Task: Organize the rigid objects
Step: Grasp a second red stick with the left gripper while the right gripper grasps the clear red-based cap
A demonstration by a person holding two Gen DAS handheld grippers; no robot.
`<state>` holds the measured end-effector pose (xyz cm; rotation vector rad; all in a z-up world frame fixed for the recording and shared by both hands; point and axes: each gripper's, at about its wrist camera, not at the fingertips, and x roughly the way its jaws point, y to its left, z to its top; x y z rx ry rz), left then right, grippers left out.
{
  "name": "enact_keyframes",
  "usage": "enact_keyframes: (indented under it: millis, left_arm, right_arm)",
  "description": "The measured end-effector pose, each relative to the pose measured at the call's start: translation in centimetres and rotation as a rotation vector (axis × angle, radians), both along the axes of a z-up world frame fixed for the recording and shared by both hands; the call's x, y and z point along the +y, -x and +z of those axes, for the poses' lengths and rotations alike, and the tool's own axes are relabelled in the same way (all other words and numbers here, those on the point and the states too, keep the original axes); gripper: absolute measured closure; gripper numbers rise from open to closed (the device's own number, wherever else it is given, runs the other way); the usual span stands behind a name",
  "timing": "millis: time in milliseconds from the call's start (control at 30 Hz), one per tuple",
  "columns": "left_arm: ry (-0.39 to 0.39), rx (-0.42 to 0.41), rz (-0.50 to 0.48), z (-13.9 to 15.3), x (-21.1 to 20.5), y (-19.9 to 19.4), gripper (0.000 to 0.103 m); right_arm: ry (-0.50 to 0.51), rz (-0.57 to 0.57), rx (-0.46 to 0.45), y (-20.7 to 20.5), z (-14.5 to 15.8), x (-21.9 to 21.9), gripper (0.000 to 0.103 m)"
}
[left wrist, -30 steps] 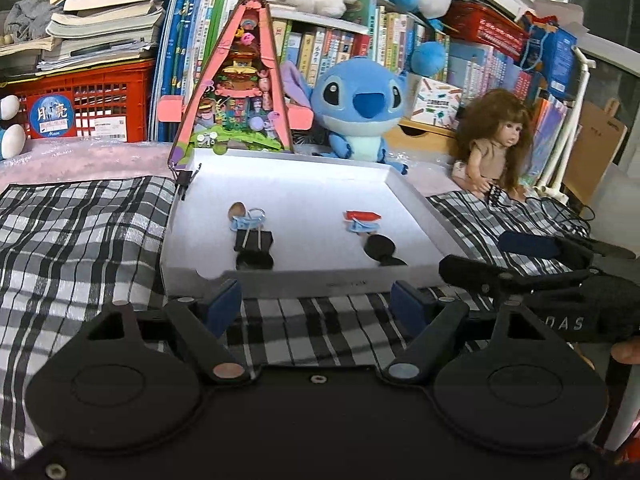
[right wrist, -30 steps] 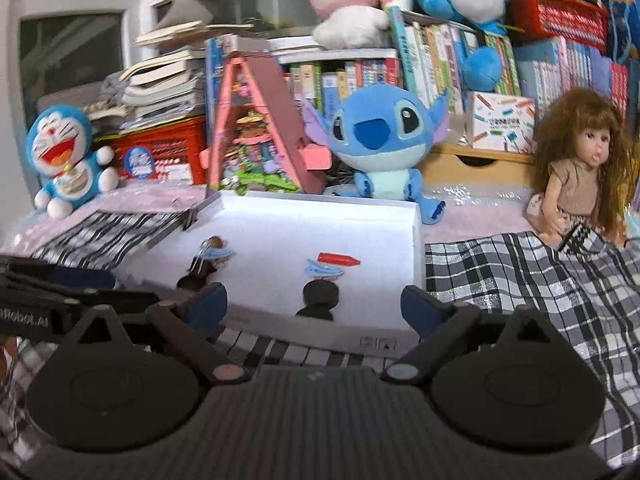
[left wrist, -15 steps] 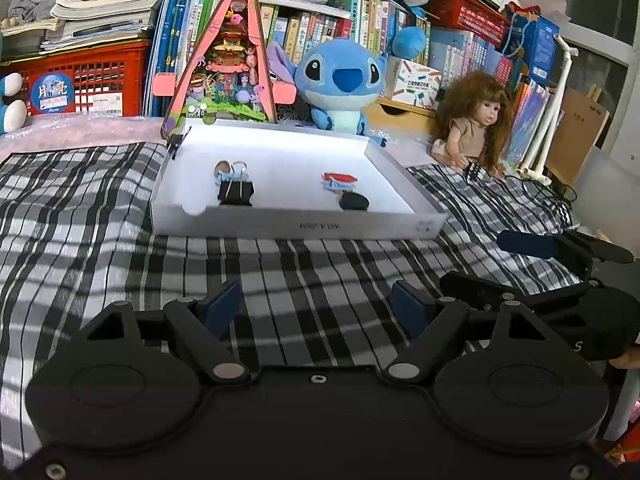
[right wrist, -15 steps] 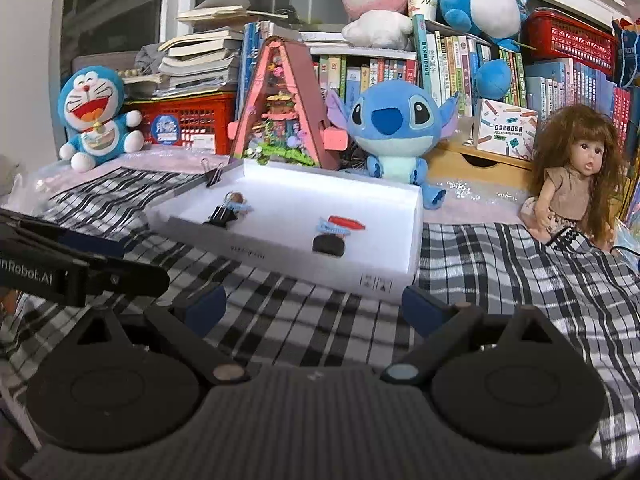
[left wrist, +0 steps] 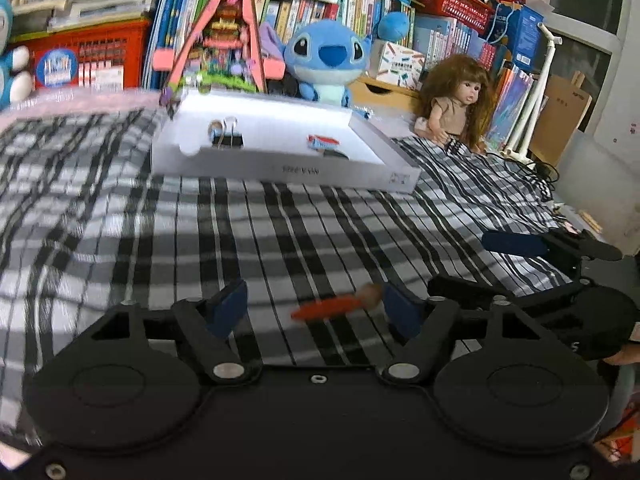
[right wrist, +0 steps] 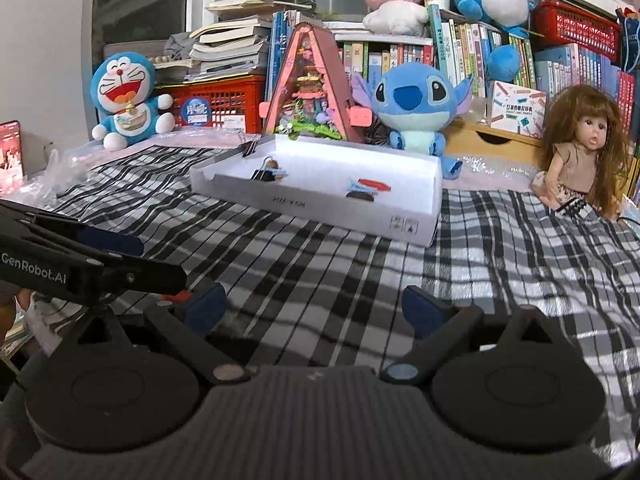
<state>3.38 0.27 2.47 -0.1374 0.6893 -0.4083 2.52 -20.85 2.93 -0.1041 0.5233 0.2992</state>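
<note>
Orange stick [left wrist: 334, 307]: lies crosswise on plaid cloth between left gripper [left wrist: 316, 308] jaws, closing, untouched; nearer its right finger. Right gripper [right wrist: 312, 308] open, empty. White tray [left wrist: 280, 168] beyond.

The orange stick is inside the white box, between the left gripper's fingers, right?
Not inside the box. The left wrist view shows the orange stick on the checked cloth, between the closing left gripper's fingers; the white box sits farther back.
</note>
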Motion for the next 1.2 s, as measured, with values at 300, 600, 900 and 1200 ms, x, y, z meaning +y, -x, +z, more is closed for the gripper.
enact_keyframes:
  millis: [300, 600, 900, 1200]
  left_arm:
    - [0.017, 0.042, -0.016, -0.8, -0.5, 0.1, 0.054]
    - [-0.071, -0.015, 0.007, -1.4, -2.5, -0.3, 0.056]
    - [-0.144, -0.074, 0.009, -1.4, -2.9, 0.5, 0.061]
    - [-0.134, -0.081, 0.102, -0.5, 0.2, 0.1, 0.061]
  right_arm:
    - [-0.025, -0.002, 0.016, 0.8, -0.5, 0.1, 0.004]
    - [-0.067, -0.026, 0.025, 0.9, -0.7, -0.3, 0.004]
    - [-0.070, 0.004, 0.035, 1.1, -1.0, 0.6, 0.004]
    - [-0.054, 0.065, 0.049, 0.8, -1.2, 3.1, 0.017]
